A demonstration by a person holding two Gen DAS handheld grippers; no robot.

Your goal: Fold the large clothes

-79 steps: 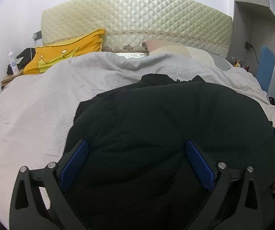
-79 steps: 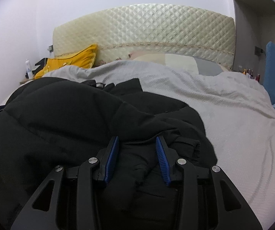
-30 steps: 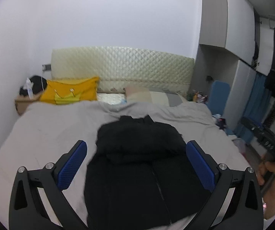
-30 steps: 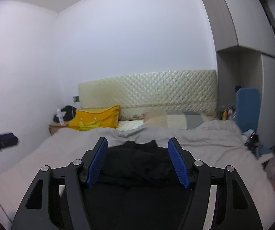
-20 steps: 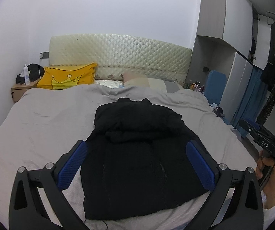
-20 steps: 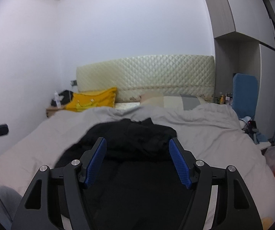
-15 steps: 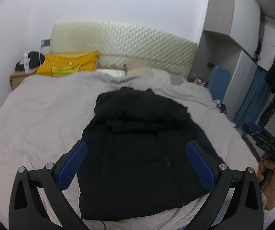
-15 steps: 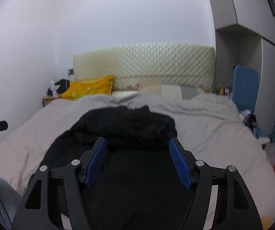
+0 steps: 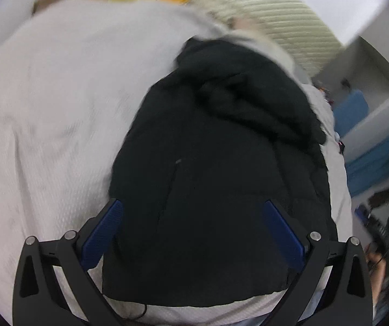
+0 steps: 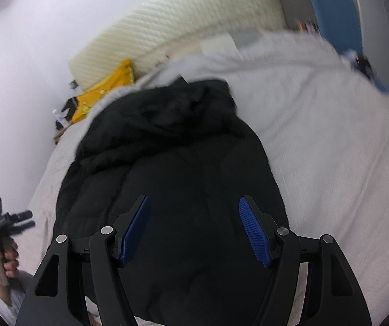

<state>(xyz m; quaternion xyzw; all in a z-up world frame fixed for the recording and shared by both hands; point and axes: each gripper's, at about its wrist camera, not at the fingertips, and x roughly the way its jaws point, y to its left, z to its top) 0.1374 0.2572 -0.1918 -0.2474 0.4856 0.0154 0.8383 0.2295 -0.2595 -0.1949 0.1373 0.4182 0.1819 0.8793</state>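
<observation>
Lying flat across the bed (image 9: 45, 114), the black jacket (image 9: 216, 179) fills the middle of both views, its hem toward 6 o'clock and its bunched hood (image 9: 251, 89) toward 12 o'clock. It rests on the pale grey cover and nothing grips it. No box, basket or other container can be made out; the bed alone carries the jacket.

Both grippers hang above the garment. The left gripper (image 9: 191, 233) has its jaws spread wide, the blue pads (image 9: 102, 233) framing the jacket's lower half without touching it. The right gripper (image 10: 194, 231) also has its jaws apart and empty, somewhat narrower, over the lower front of the jacket.

Only the left wrist view shows the jacket's whole hem edge at 6 o'clock with a strip of bed cover below it, and blue furniture (image 9: 357, 108) at 3 o'clock. It also catches a blurred dark device at 4 o'clock, too smeared to identify. Only the right wrist view shows the person's left hand (image 10: 4, 258) at 8 o'clock clutching a black handle, a small bottle (image 10: 58, 115) at 10 o'clock, and the yellow pillow (image 10: 104, 92) against the quilted headboard (image 10: 167, 27) at 11 o'clock. Both pictures are motion-blurred.
</observation>
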